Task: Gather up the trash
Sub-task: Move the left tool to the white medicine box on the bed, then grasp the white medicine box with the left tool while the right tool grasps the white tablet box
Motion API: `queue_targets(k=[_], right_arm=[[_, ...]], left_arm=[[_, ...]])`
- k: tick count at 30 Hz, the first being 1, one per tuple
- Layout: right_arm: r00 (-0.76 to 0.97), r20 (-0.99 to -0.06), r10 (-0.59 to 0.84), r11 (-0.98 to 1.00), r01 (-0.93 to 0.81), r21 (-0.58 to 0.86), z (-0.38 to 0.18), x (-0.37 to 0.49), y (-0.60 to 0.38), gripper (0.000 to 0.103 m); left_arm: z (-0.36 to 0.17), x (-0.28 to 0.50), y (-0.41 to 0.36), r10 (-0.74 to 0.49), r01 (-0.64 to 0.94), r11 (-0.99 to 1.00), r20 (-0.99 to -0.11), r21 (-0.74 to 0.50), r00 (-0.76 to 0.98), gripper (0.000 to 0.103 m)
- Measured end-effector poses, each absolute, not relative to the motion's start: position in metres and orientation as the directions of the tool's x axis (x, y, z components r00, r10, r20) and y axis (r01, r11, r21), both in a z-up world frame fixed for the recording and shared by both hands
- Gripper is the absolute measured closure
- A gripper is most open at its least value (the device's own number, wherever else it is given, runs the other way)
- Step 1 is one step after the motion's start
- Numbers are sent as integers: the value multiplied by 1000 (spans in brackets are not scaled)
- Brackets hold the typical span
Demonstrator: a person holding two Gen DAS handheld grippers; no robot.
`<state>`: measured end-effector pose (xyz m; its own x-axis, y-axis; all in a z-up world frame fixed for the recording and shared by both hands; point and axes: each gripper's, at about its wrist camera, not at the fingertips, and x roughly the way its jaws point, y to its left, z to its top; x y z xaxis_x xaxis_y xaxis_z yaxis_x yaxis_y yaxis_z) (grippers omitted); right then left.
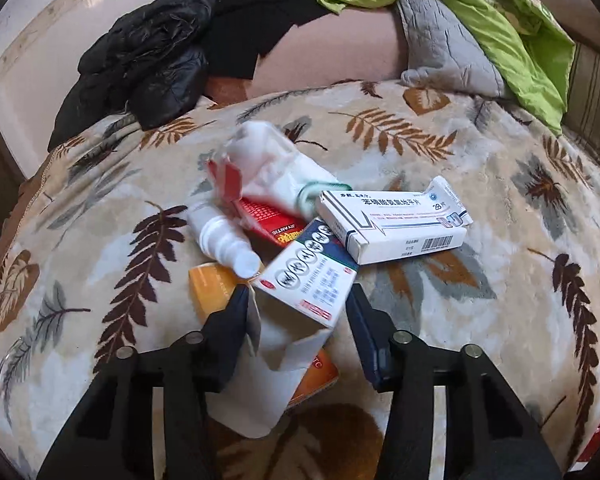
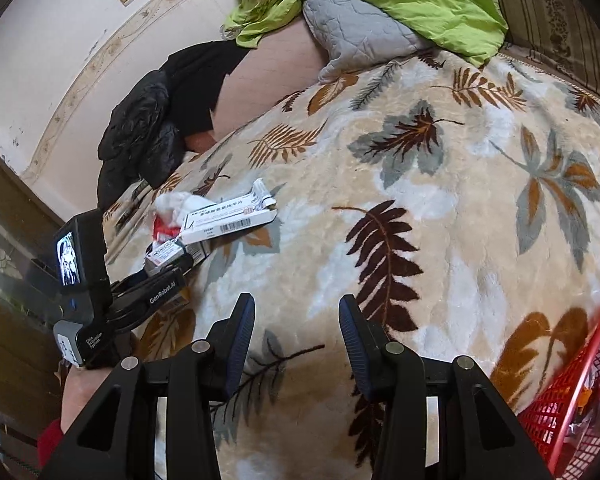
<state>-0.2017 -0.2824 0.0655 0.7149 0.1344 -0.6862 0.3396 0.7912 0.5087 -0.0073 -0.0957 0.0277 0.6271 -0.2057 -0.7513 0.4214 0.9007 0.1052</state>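
A pile of trash lies on the leaf-patterned blanket (image 1: 440, 320). It holds a white medicine box with a barcode (image 1: 396, 220), a blue-and-white box with an open flap (image 1: 312, 276), an orange box (image 1: 216, 288), a white plastic bottle (image 1: 224, 236), a red box (image 1: 272, 220) and crumpled white tissue (image 1: 272, 160). My left gripper (image 1: 298, 300) is open, its fingers on either side of the blue-and-white box's open end. My right gripper (image 2: 296, 312) is open and empty above bare blanket, right of the pile (image 2: 216, 220) and of the left gripper (image 2: 156, 296).
A red mesh basket (image 2: 572, 392) sits at the right edge by my right gripper. A black jacket (image 1: 148, 60), a grey cushion (image 1: 444, 40) and a green quilt (image 1: 500, 12) lie at the far side of the bed. A wall runs along the left.
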Motion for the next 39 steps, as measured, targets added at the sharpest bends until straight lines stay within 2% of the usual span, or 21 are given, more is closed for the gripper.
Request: queue_targets(k=[2, 7, 13, 16, 20, 22, 23, 24, 27, 30, 32, 33, 39], right_arm=[[718, -676, 167, 778, 326, 538, 64, -200, -282, 56], [710, -659, 249, 767, 271, 581, 62, -185, -278, 56], [737, -627, 252, 861, 126, 493, 97, -111, -271, 53], [697, -655, 293, 877, 77, 475, 91, -50, -264, 53], [661, -708, 248, 897, 119, 425, 64, 13, -262, 54], [649, -721, 244, 891, 143, 430, 50, 32, -268, 57], [631, -741, 230, 898, 154, 411, 42, 40, -268, 62], [615, -757, 219, 902, 168, 397, 35, 44, -271, 72], [568, -778, 270, 889, 164, 428, 20, 42, -275, 73], [501, -805, 317, 892, 130, 432, 15, 26, -267, 73], [464, -810, 358, 890, 93, 447, 14, 6, -260, 73], [443, -810, 384, 883, 80, 462, 13, -6, -256, 73], [339, -792, 508, 836, 28, 548, 18, -56, -239, 72]], left_arm=[[32, -12, -89, -220, 419, 903, -743, 89, 632, 59], [55, -46, -51, -350, 434, 898, -709, -68, 612, 61], [80, -60, -15, -375, 412, 907, -616, -89, 693, 64], [77, -48, 1, -371, 386, 914, -640, -124, 673, 64], [69, -33, 25, -410, 365, 905, -671, -218, 618, 64], [64, -28, 30, -424, 372, 898, -691, -235, 586, 64], [61, -27, 32, -430, 375, 894, -699, -244, 571, 64], [56, -25, 34, -448, 386, 884, -712, -262, 541, 64], [46, -22, 34, -465, 413, 868, -742, -274, 484, 64], [43, -22, 31, -460, 430, 865, -752, -260, 471, 55], [43, -21, 29, -458, 431, 866, -751, -255, 477, 37], [42, -21, 26, -451, 427, 869, -752, -249, 481, 34], [32, -5, 6, -405, 410, 888, -777, -208, 482, 31]])
